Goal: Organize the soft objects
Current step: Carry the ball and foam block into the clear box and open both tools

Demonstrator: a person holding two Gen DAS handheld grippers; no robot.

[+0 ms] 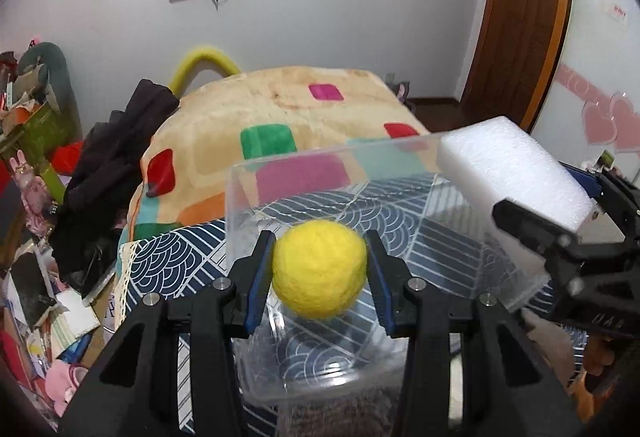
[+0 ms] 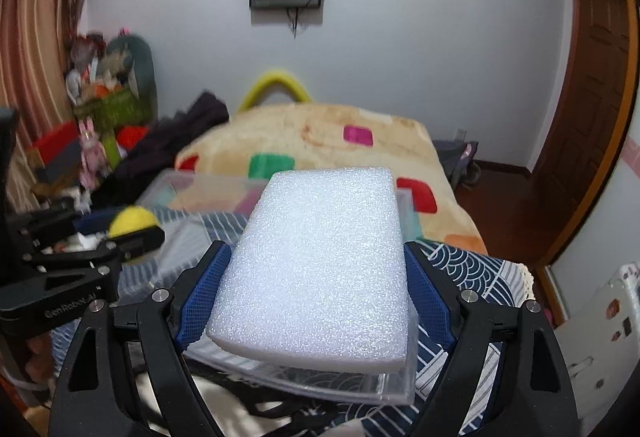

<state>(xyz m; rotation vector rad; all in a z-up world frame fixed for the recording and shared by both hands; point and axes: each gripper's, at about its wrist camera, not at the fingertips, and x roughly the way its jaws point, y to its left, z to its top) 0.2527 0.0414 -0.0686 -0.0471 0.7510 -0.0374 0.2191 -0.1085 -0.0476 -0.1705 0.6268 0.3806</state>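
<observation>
My left gripper (image 1: 320,269) is shut on a yellow felt ball (image 1: 319,268) and holds it over the clear plastic box (image 1: 240,205). My right gripper (image 2: 316,277) is shut on a white foam block (image 2: 320,257) and holds it above the box's right side (image 2: 400,385). In the left wrist view the foam block (image 1: 516,173) and the right gripper (image 1: 560,237) show at the right. In the right wrist view the left gripper (image 2: 120,237) with the yellow ball (image 2: 130,221) shows at the left.
The box rests on a blue-and-white patterned cloth (image 1: 168,261). Behind it lies a bed with a beige blanket of coloured squares (image 1: 280,105). Dark clothes (image 1: 116,157) and clutter (image 1: 32,125) are at the left. A wooden door (image 1: 520,9) is at the right.
</observation>
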